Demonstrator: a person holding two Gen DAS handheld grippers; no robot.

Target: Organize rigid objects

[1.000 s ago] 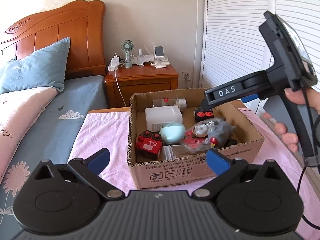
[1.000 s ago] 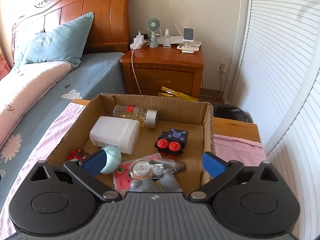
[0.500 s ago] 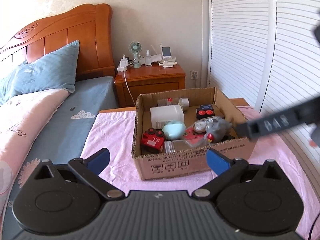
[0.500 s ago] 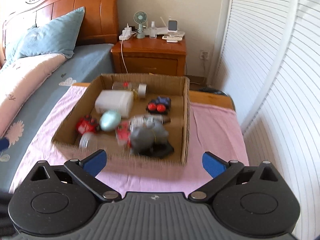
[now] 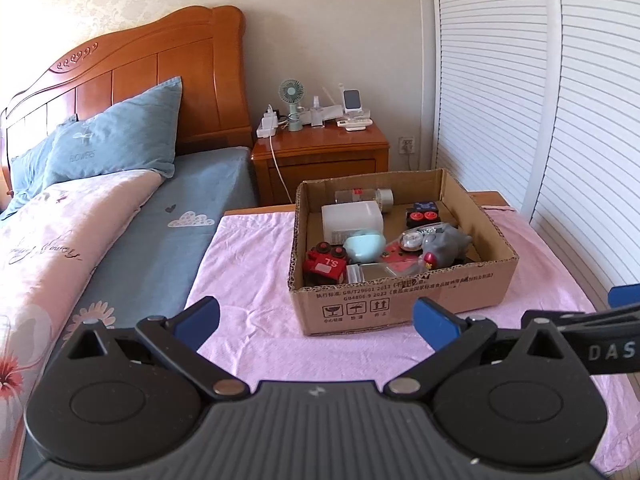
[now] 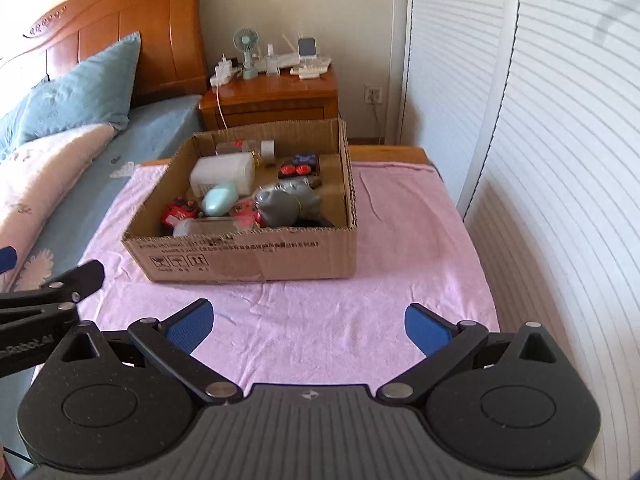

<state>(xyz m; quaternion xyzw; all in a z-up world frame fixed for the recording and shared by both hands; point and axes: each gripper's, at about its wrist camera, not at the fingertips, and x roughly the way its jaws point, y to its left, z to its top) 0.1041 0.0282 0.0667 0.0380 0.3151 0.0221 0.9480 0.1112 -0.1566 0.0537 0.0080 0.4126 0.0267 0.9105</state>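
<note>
Left gripper (image 5: pixel 316 320): jaws were spread wide, nothing held or touched; blue fingertips (image 5: pixel 198 316) were poised over the pink cloth (image 5: pixel 248 280).

Right gripper (image 6: pixel 309 326): jaws were likewise spread wide and empty, above the same cloth.

Cardboard box (image 5: pixel 404 296): was set on the cloth ahead of both grippers, well apart from the fingertips; slightly right of centre for the left gripper, slightly left of centre for the right.

Contents, as seen ahead of the left gripper:
- red toy car (image 5: pixel 326 266), near-left corner
- pale blue oval case (image 5: pixel 364 246), just behind it
- white rectangular container (image 5: pixel 352 222)
- clear bottle (image 5: pixel 364 197), lying against the far wall
- black block with red buttons (image 5: pixel 423 216)
- grey toy figure (image 5: pixel 446 244), right of centre
</note>
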